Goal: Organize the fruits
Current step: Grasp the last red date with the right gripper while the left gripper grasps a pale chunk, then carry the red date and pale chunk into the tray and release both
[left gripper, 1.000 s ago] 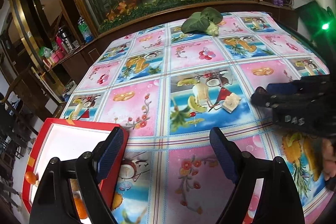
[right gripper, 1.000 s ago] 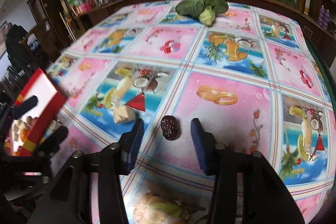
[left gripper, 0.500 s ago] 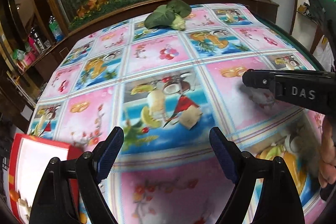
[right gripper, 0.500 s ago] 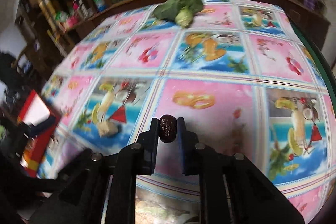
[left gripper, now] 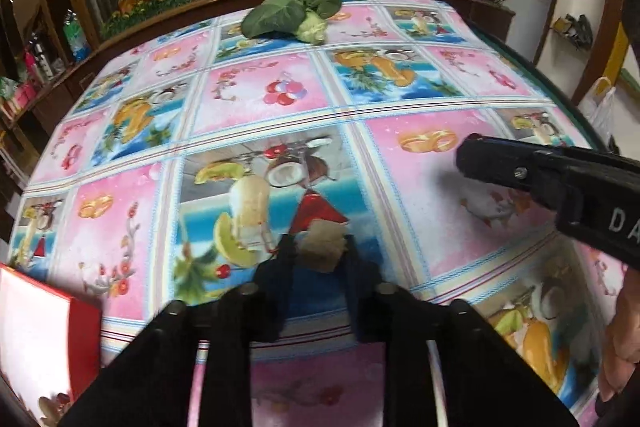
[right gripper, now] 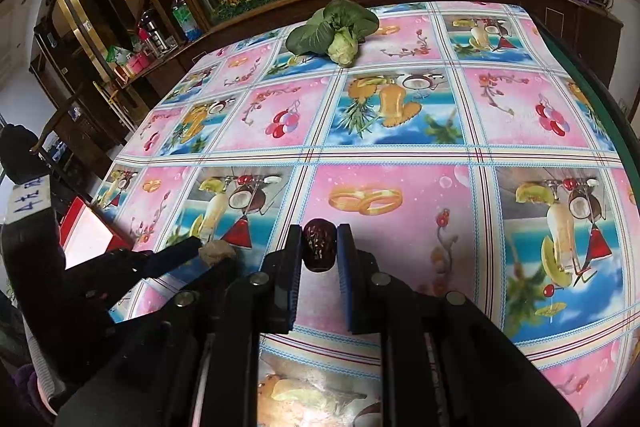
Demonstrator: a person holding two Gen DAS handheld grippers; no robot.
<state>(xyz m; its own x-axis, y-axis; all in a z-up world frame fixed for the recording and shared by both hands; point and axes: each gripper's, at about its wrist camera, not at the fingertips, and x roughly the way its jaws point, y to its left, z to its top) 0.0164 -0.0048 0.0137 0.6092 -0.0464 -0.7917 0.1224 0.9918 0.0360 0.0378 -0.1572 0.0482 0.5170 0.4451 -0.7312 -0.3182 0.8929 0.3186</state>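
A beige, rough lump lies on the fruit-print tablecloth. My left gripper is closing on it, and its pads press the lump from both sides. The right wrist view shows the same grip low on the left, around the lump. My right gripper is shut on a dark red, wrinkled date, held just above the cloth. In the left wrist view that gripper reaches in from the right, with only a red tip of the date showing.
A red-rimmed white tray sits at the table's near left corner, with small fruits in it. A leafy green vegetable lies at the far edge. A dark wooden rail and shelves border the table. A hand shows at right.
My left gripper moved forward from the tray to the beige lump and closed on it. My right gripper closed on the date and rolled, raising it slightly.
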